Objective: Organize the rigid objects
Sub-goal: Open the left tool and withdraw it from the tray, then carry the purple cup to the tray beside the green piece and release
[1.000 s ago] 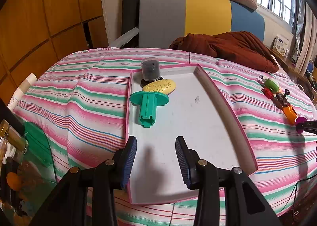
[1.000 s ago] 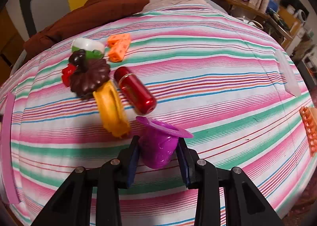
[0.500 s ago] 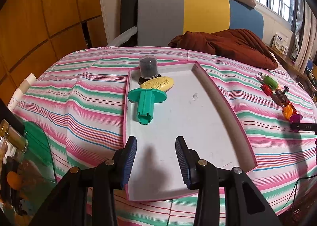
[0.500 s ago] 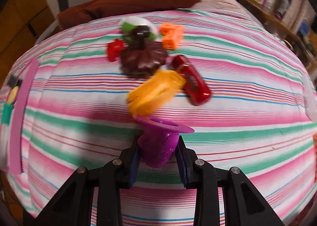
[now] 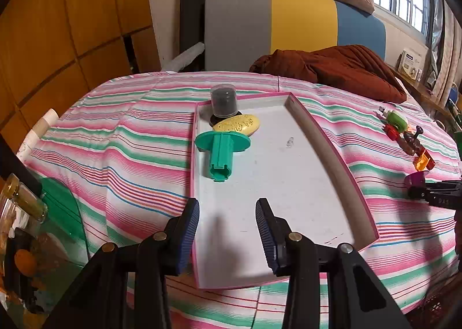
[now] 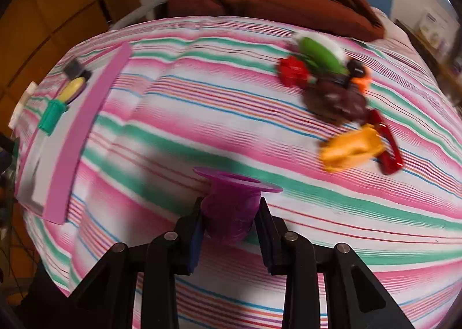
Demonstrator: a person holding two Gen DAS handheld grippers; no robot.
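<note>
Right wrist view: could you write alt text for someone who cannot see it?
The right hand-held gripper grips a purple flanged plastic cup above a pink, green and white striped bedspread. A blurred pile of small colourful plastic toys lies at upper right; a pink-rimmed white tray holding a few items sits at far left.

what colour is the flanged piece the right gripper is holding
Purple, clearest in the right wrist view, clamped in the right gripper.

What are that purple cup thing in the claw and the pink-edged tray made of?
Purple cup: probably moulded plastic, with a thin flared rim, even colour and slight sheen; the right gripper pinches it without denting it.
Tray: likely cardboard or thin board, with a matt white floor, scuff marks and flat pink walls. It could be a box lid.
</note>
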